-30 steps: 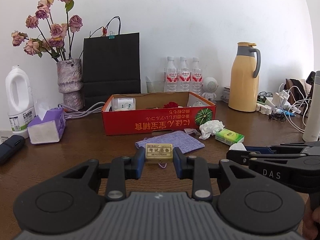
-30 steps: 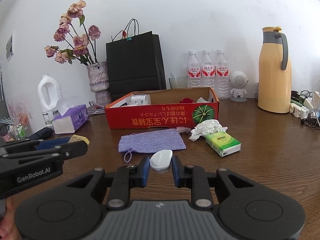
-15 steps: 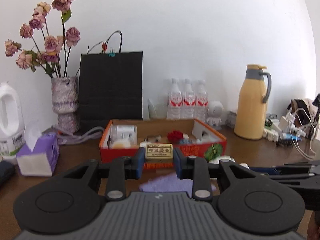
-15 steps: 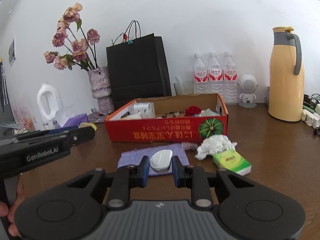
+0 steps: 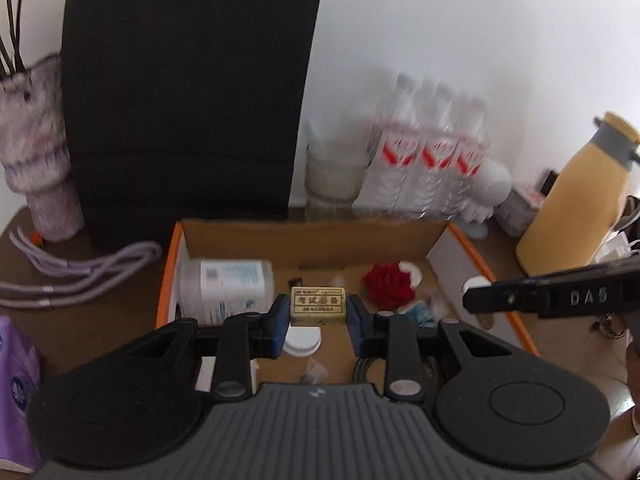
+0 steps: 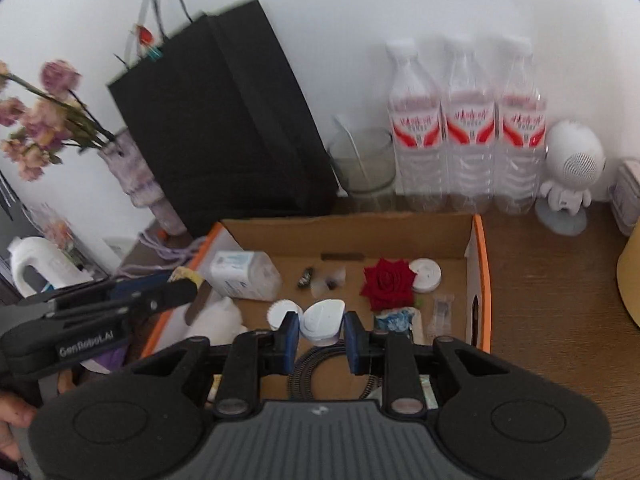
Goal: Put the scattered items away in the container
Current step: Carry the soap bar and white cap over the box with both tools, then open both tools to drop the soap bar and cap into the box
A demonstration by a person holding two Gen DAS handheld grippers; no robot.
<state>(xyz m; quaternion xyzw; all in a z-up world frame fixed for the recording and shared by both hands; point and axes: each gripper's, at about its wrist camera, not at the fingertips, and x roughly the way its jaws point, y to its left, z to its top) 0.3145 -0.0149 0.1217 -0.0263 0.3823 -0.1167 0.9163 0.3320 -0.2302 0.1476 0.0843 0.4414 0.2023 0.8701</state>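
The container is an open cardboard box with orange rims [image 5: 172, 272] [image 6: 478, 280] on the wooden table. My left gripper [image 5: 318, 314] is shut on a yellow eraser block [image 5: 318, 306] and holds it above the box's inside. My right gripper [image 6: 320, 330] is shut on a small white oval gadget [image 6: 322, 320], also held over the box. In the box lie a clear plastic bottle with a white label [image 5: 228, 284] [image 6: 244, 274], a red rose [image 5: 388, 286] [image 6: 386, 282], a white tape roll [image 6: 426, 274], a white cap [image 5: 302, 340] and a coiled cable [image 6: 332, 376].
Behind the box stand a black paper bag [image 5: 184, 112] [image 6: 224, 128], three water bottles [image 6: 466, 128], a glass cup [image 6: 366, 168], a white robot figure [image 6: 570, 168], a vase of dried roses [image 5: 36, 160] and a yellow thermos [image 5: 576, 200]. A purple tissue pack [image 5: 16, 368] sits at left.
Both grippers have moved forward from above the table to above the open box, each still holding its item. The purple cloth, tissue wad and green pack have dropped out of view.
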